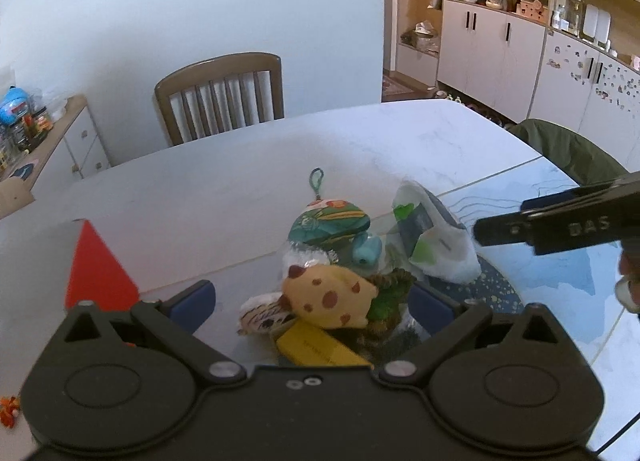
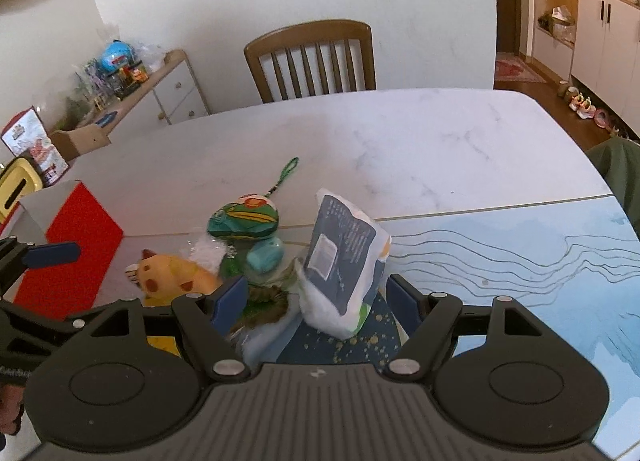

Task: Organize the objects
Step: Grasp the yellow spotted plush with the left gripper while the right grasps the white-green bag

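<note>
Both tools hung over a small heap of clutter near the middle of the table [image 2: 400, 133], and neither had taken anything yet, so the sorting looked to be at its picking stage. The left gripper [image 1: 310, 303] stood wide open, its blue pads either side of a yellow spotted plush toy [image 1: 330, 295], holding nothing. The right gripper [image 2: 316, 299] was also spread wide and empty, with a white and navy packet [image 2: 344, 257] standing upright just ahead between its pads.

The next move probably called for lowering one tool and closing on a single item without dragging its neighbours: the green pouch [image 1: 328, 223], a teal toy [image 1: 366, 251] and the plush lay touching one another.

A red box [image 2: 68, 245] stood just left of the heap, a likely container. Beyond the pile the tabletop was bare to its far edge, where a chair [image 2: 316, 57] stood, leaving free room to work.
</note>
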`<state>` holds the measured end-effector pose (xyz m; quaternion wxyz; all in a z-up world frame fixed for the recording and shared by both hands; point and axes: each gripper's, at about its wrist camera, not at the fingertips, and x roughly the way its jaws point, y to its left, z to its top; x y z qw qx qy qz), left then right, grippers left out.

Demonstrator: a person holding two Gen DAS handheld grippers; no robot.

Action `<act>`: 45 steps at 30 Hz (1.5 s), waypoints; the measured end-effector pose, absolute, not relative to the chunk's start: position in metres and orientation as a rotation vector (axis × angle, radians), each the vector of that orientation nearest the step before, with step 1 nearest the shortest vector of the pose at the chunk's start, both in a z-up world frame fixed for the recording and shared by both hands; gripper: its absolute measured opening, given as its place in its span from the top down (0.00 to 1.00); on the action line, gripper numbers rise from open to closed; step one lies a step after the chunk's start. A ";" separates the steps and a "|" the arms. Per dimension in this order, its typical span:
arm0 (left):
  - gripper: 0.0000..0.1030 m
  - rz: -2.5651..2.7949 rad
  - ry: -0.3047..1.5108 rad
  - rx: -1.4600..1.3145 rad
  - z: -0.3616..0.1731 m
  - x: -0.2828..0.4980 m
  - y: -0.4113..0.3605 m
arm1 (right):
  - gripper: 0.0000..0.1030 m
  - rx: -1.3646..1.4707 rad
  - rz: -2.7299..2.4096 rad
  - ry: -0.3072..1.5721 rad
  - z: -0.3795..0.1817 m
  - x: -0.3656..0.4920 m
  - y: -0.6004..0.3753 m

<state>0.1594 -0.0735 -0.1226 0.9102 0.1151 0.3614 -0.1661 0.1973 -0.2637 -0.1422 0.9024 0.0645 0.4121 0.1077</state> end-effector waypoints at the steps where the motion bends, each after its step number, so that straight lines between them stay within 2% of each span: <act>1: 0.01 -0.350 0.742 0.239 -0.124 0.161 -0.075 | 0.26 0.130 0.223 0.857 -0.145 0.201 -0.263; 11: 0.06 -0.371 0.762 0.288 -0.143 0.182 -0.090 | 0.26 0.112 0.210 0.914 -0.168 0.233 -0.253; 21: 0.25 -0.379 0.807 0.323 -0.158 0.191 -0.094 | 0.27 0.141 0.153 0.943 -0.189 0.247 -0.251; 26: 0.38 -0.380 0.812 0.329 -0.160 0.191 -0.095 | 0.44 0.148 0.156 0.946 -0.190 0.245 -0.250; 28: 0.44 -0.377 0.807 0.329 -0.160 0.191 -0.095 | 0.55 0.149 0.160 0.945 -0.189 0.244 -0.250; 31: 0.48 -0.373 0.812 0.318 -0.158 0.194 -0.094 | 0.67 0.142 0.163 0.935 -0.187 0.242 -0.249; 37: 0.51 -0.380 0.816 0.309 -0.156 0.196 -0.094 | 0.81 0.126 0.154 0.910 -0.182 0.236 -0.252; 45: 0.51 -0.383 0.824 0.262 -0.144 0.193 -0.089 | 0.84 0.147 0.154 0.871 -0.165 0.220 -0.269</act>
